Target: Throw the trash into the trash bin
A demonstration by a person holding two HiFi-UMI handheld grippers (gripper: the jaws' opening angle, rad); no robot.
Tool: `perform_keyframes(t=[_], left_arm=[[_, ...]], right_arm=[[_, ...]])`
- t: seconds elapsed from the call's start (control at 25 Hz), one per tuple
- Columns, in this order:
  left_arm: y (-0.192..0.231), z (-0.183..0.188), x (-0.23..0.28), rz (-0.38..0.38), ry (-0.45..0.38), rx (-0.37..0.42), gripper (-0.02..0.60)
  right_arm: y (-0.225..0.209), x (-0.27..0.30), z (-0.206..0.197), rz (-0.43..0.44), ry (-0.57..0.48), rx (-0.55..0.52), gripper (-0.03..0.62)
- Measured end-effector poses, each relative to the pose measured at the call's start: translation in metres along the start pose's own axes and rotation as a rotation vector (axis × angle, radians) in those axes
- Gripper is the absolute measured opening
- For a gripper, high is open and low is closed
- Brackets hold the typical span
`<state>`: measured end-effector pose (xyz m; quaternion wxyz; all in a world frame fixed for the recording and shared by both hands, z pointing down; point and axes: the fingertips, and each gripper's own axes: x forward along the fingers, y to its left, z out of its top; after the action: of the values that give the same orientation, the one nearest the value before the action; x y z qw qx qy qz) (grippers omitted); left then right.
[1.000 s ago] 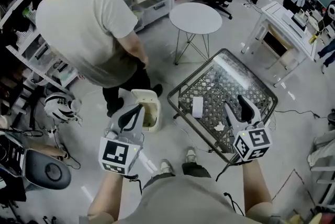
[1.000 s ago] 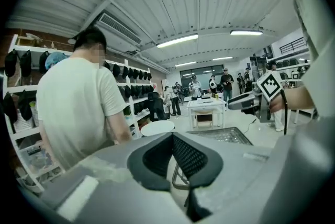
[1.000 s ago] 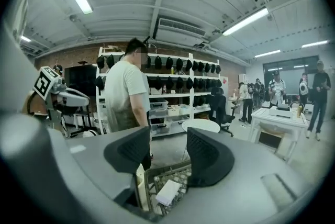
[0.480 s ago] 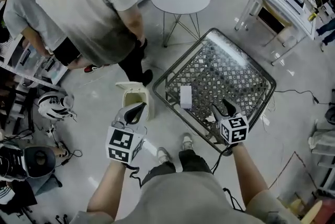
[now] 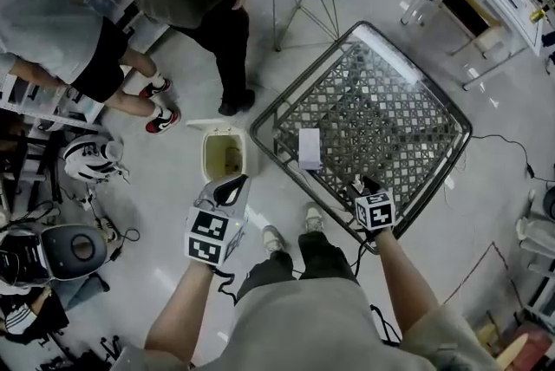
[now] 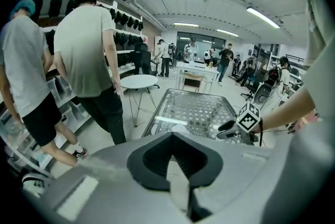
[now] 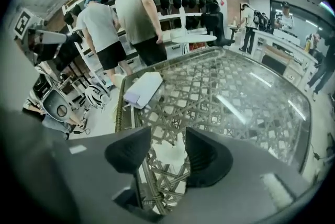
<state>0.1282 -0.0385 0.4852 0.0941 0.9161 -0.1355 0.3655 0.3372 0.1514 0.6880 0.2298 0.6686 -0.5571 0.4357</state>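
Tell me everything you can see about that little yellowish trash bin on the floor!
The small cream plastic trash bin stands upright on the grey floor, beside a corner of the glass-topped lattice table. It is boxy with rounded corners. Its lid is flipped open, showing something small inside that cannot be made out. Nothing seems to touch it. The left gripper hovers by its near edge.

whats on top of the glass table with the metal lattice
A flat white box and a crumpled white paper scrap. The right gripper covers the near corner.
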Motion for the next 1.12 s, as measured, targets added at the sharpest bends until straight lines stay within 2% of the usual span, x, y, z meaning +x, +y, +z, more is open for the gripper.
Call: perform_keyframes(t=[0.24, 0.4, 0.72, 0.88, 1.12], left_arm=[[-0.005, -0.032, 0.015, 0.003, 0.071, -0.036, 0.003], [-0.012, -0.042, 0.019, -0.007, 0.088, -0.1, 0.003], [-0.013, -0.047, 0.005, 0.027, 0.073, -0.14, 0.003], [-0.003, -0.053, -0.006, 0.061, 0.059, -0.162, 0.003], [0.016, -0.04, -0.032, 0.11, 0.003, -0.163, 0.003]], right_arm=[[-0.002, 0.025, -0.035, 0.0, 0.103, -0.015, 0.21], [-0.001, 0.029, -0.035, 0.006, 0.119, -0.001, 0.157], [-0.001, 0.025, -0.028, 0.014, 0.126, 0.022, 0.098], [0.008, 0.013, -0.005, 0.039, 0.084, 0.021, 0.095], [0.044, -0.02, 0.061, 0.101, -0.043, -0.027, 0.094]])
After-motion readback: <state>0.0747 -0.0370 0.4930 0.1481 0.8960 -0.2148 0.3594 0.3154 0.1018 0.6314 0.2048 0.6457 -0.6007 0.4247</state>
